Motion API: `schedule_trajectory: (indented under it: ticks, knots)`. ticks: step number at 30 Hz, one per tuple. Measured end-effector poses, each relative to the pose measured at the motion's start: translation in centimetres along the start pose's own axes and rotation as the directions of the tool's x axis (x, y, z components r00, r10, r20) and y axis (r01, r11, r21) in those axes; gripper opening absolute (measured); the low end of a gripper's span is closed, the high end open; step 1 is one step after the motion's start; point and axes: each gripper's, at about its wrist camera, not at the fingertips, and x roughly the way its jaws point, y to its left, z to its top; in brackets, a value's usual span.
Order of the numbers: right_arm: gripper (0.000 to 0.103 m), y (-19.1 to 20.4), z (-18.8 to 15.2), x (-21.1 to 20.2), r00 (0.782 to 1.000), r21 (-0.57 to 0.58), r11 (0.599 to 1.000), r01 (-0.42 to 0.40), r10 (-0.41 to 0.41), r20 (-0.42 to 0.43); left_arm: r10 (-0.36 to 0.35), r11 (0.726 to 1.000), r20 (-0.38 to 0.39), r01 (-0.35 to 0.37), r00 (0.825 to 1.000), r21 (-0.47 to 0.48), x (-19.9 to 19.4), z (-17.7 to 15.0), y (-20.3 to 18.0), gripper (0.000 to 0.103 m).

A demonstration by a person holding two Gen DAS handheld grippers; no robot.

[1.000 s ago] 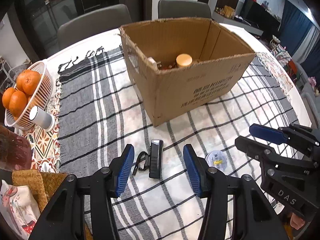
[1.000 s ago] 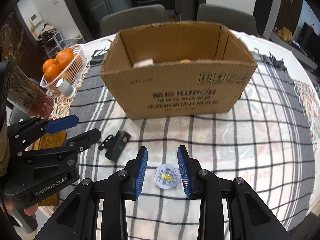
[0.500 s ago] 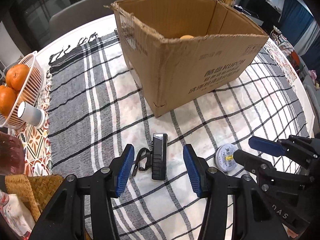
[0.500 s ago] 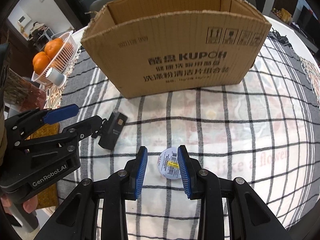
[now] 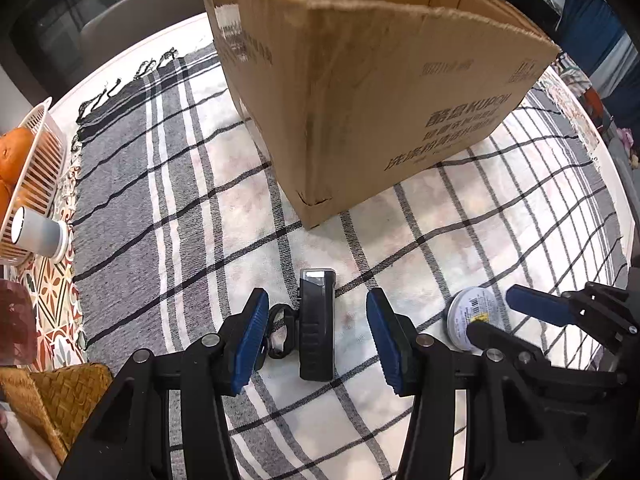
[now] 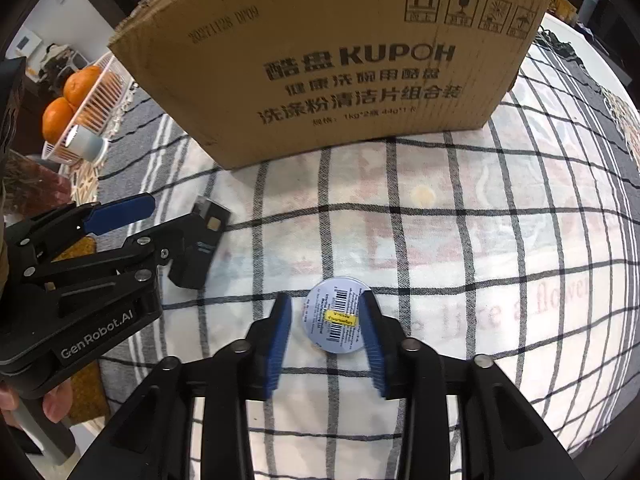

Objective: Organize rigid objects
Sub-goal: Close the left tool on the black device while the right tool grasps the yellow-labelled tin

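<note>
We are holding the left gripper (image 5: pixel 316 336) with its jaws wide apart around the black gadget (image 5: pixel 317 326), which is lying on the cloth with a small strap loop (image 5: pixel 280 332) at its side; the pads are not touching it. We are opening the jaws of the right gripper (image 6: pixel 326 330), and the round tin (image 6: pixel 339 320) is lying flat between them, one pad close against its edge.

We are risking a few things here. The tin is low and smooth, so the pads could be sliding over its rim or pinching up the cloth instead. The strap loop could be snagging on the left pad, twisting the gadget out of line. The two grippers are working near each other and could be bumping.

We are working over a checked tablecloth (image 6: pixel 460 240) on a round table, with an open cardboard box (image 6: pixel 340 60) standing just beyond both things. A white basket (image 5: pixel 38 160) of oranges (image 6: pixel 60 120) and a small white cup (image 5: pixel 38 232) are sitting at the left edge; dark chairs and cabinets are standing behind.
</note>
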Motion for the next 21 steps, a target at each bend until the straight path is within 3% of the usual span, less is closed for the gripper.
schedule_trajectory:
  ticks: [16,21]
  knots:
    - [0.046,0.3,-0.4,2.3,0.998,0.010,0.999,0.051,-0.050,-0.050,0.031,0.999,-0.046,-0.030,0.998,0.025,2.9,0.7,-0.6,0.050]
    - [0.048,0.4,0.0,2.7,0.996,0.013,0.998,0.064,-0.063,-0.059,0.036,0.999,-0.059,-0.034,0.998,0.030,3.8,0.9,-1.1,0.045]
